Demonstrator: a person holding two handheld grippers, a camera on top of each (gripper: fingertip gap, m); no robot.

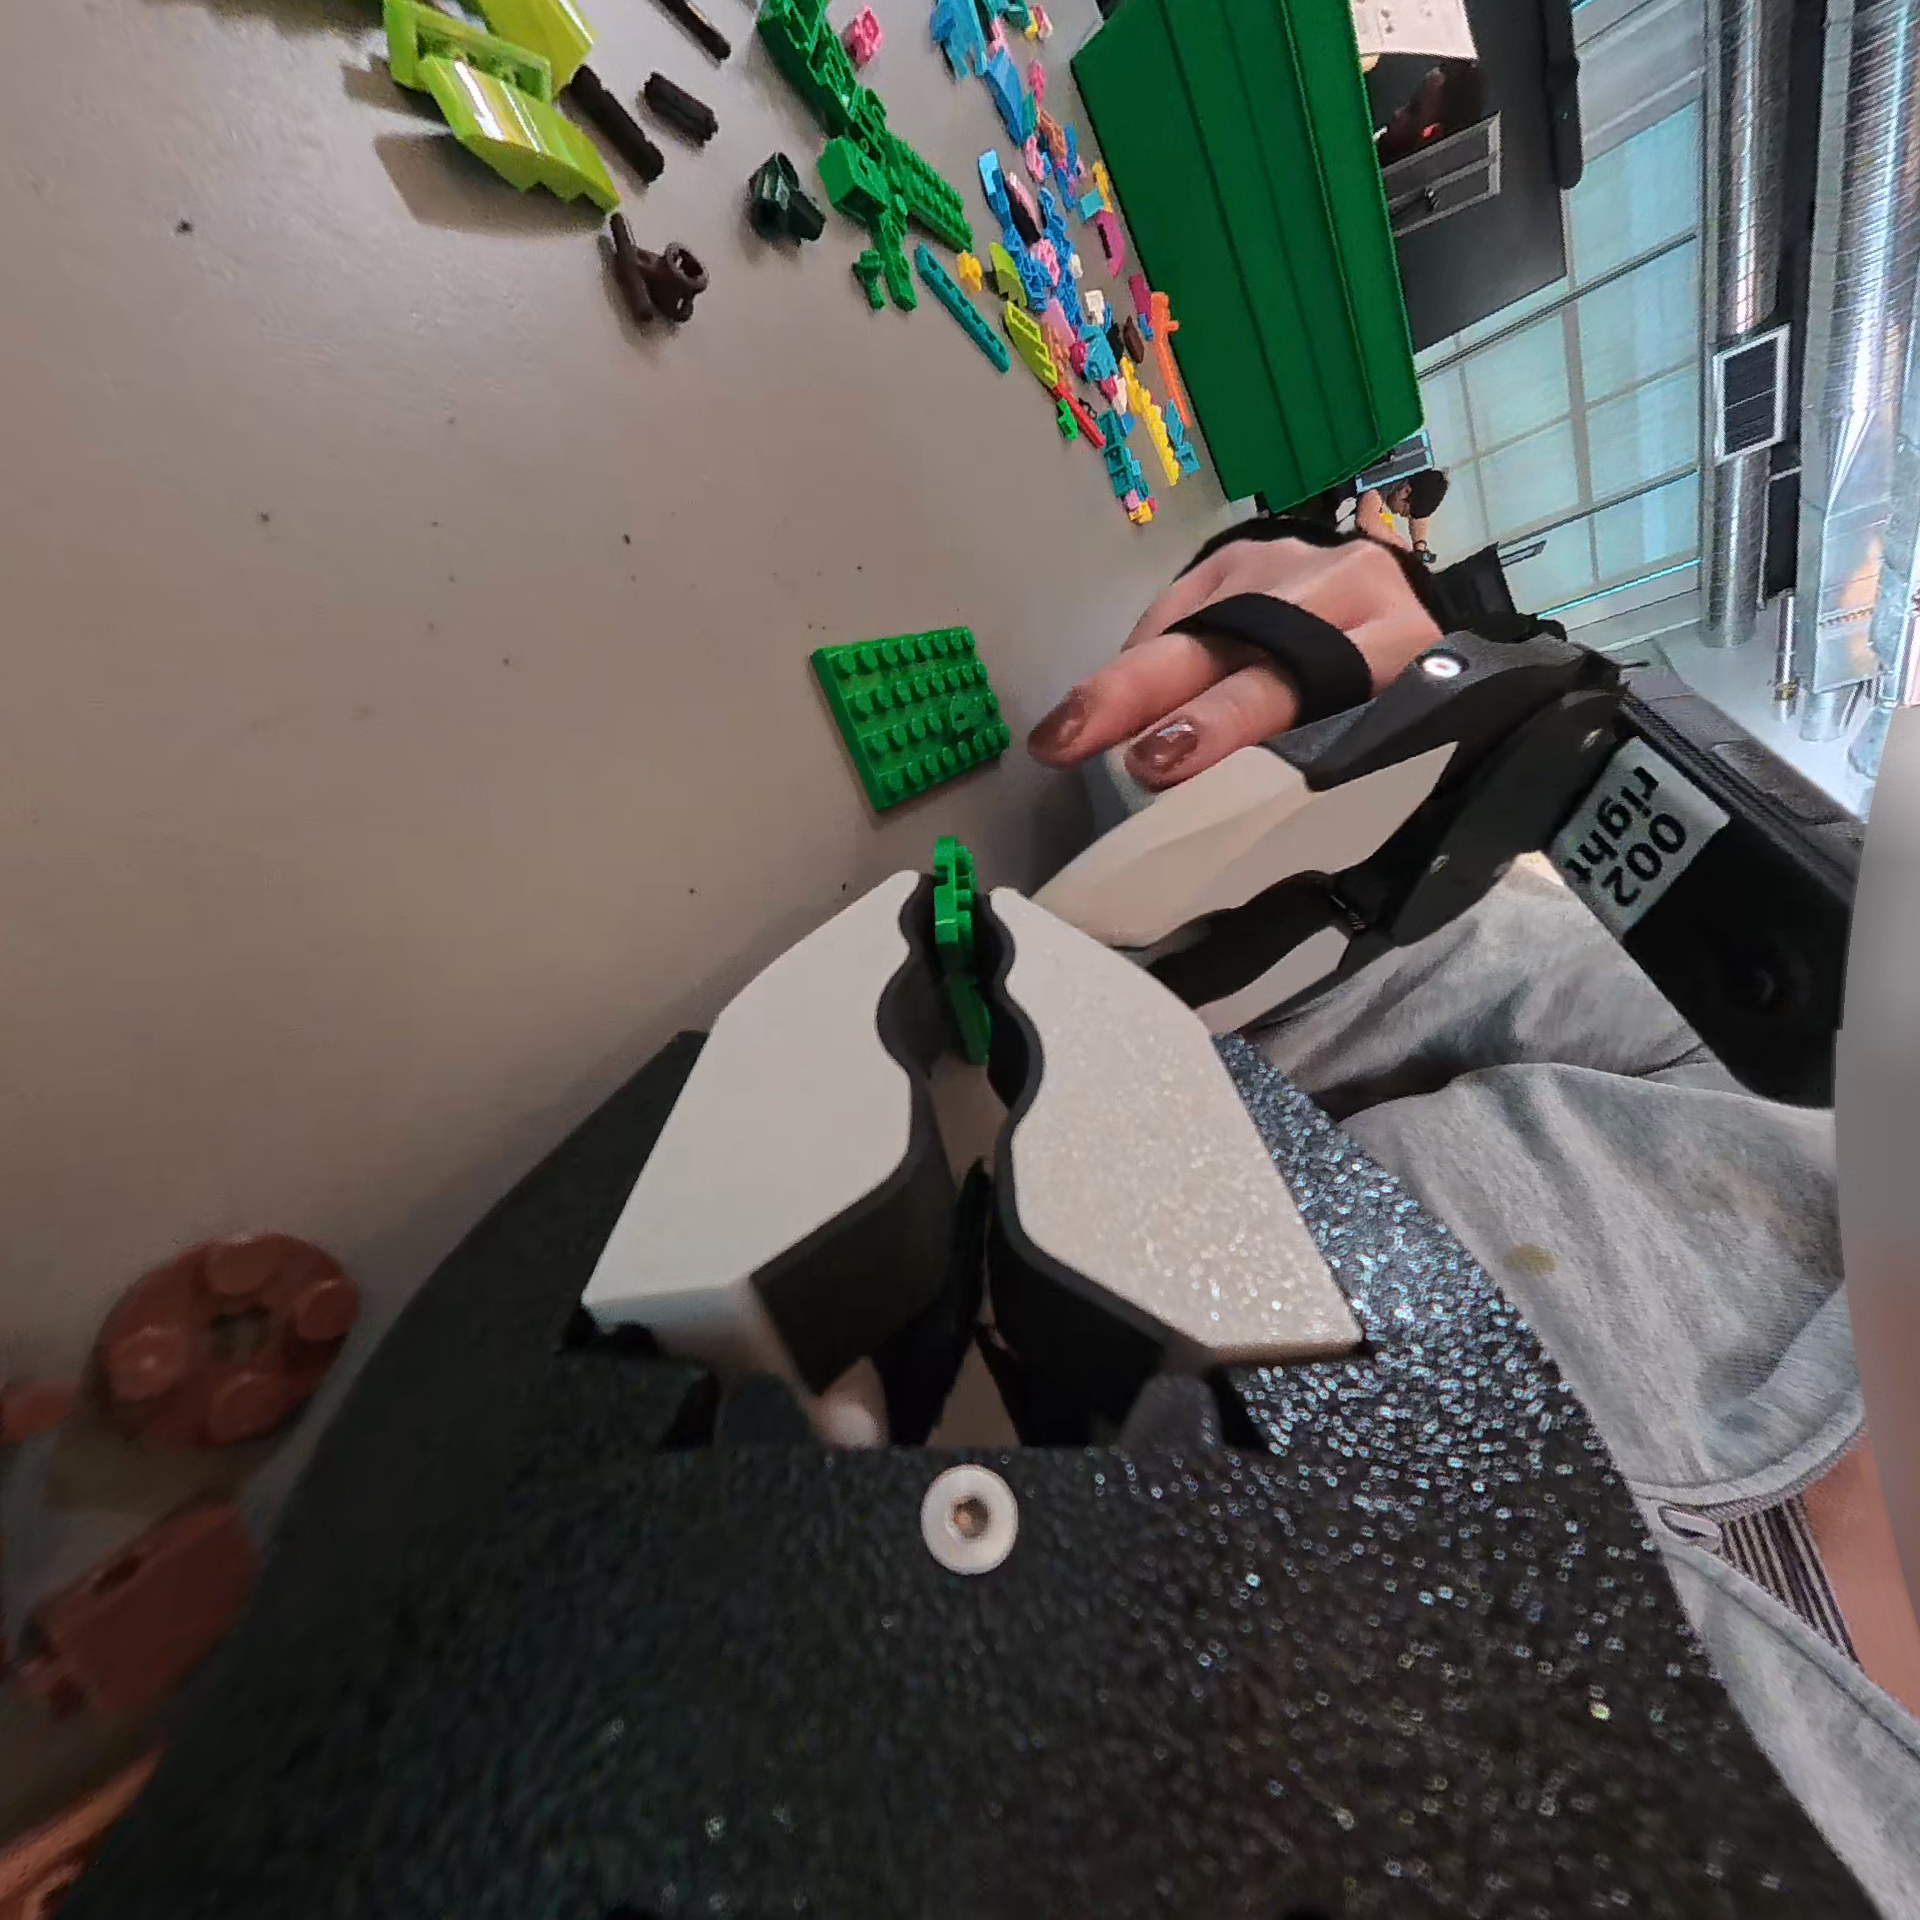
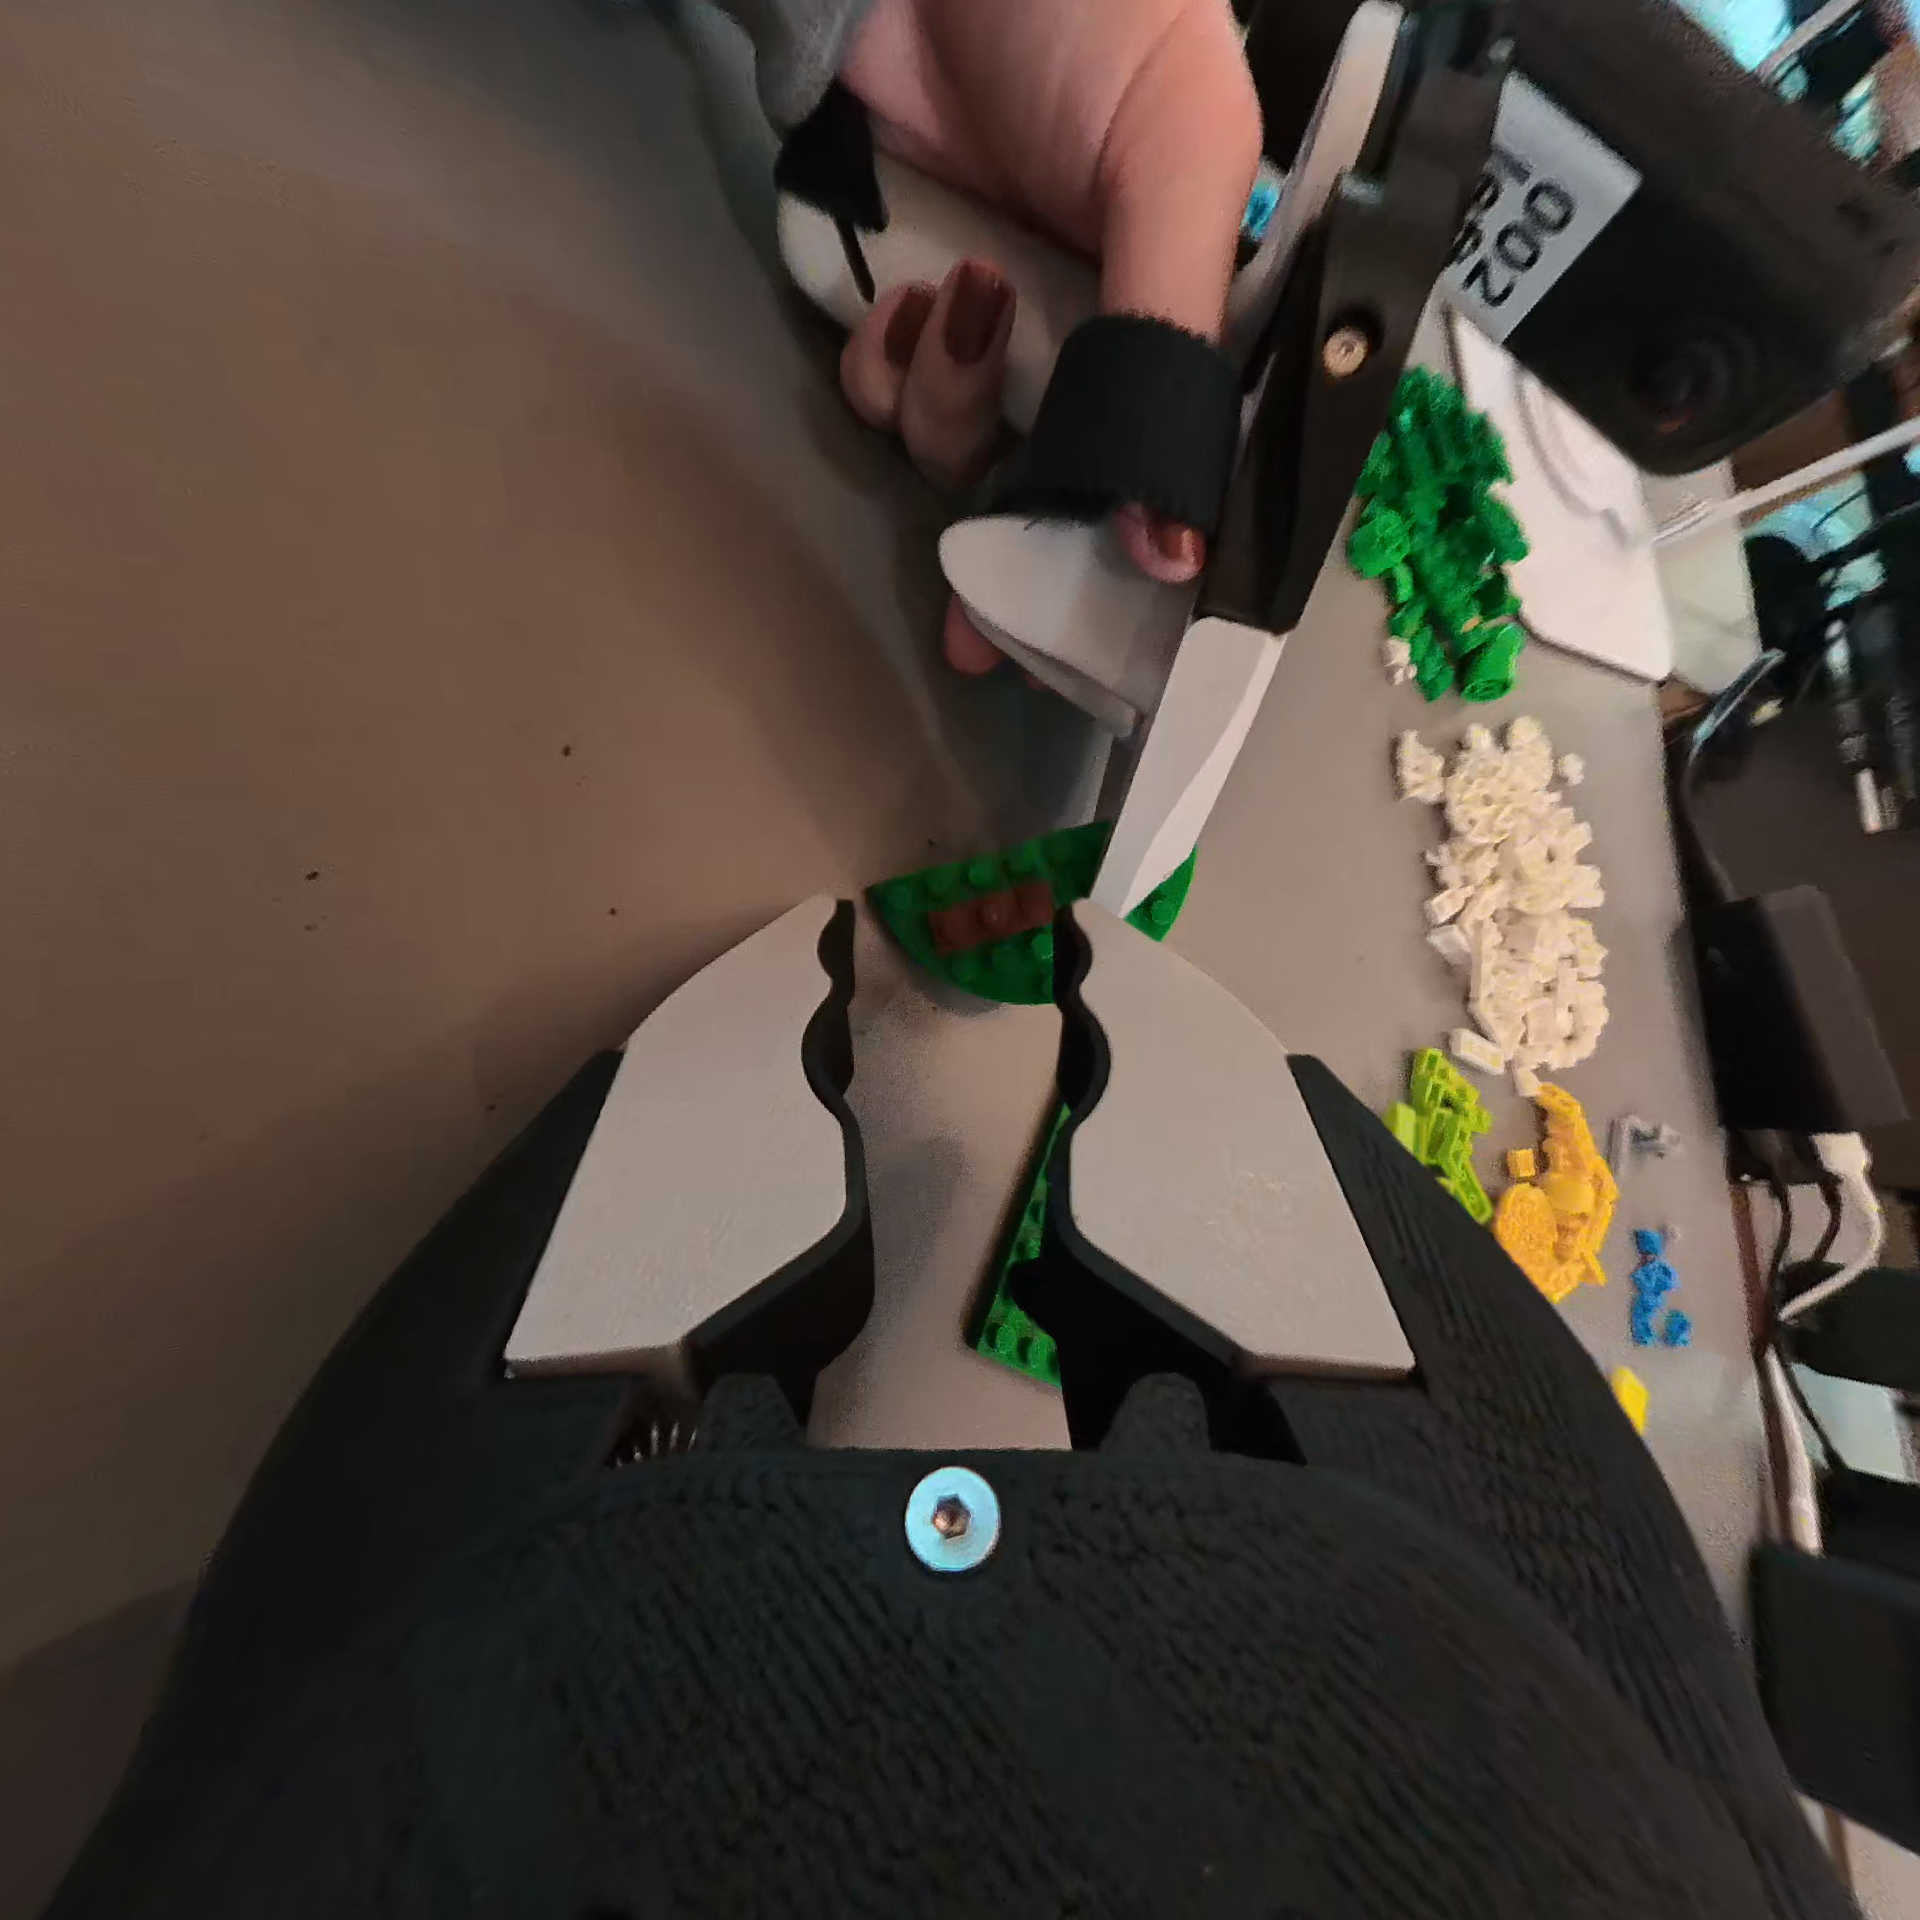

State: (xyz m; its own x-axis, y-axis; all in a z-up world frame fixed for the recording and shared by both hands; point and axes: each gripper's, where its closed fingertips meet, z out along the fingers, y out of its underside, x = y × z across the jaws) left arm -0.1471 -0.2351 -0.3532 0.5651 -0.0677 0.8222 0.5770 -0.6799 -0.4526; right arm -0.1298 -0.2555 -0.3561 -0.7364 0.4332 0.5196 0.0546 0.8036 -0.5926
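Left gripper pinches a thin green studded plate edge-on, both pads pressed on it, at frame centre, above the grey table. Only the left wrist view shows this grip — the right wrist view shows the left gripper's finger from the side, tip over a rounded green plate with a brown brick on it.

Right gripper stands spread, bare table between the pads; a green plate strip lies under its right finger. Left wrist view adds a flat green plate just above centre, near a hand strapped to the right gripper.

Windows and ducts at far right. Upper frame: lime pieces, mixed bricks, green bin. Brown round pieces lower left. Right wrist view: green pile, white pile, yellow pile along the right edge.
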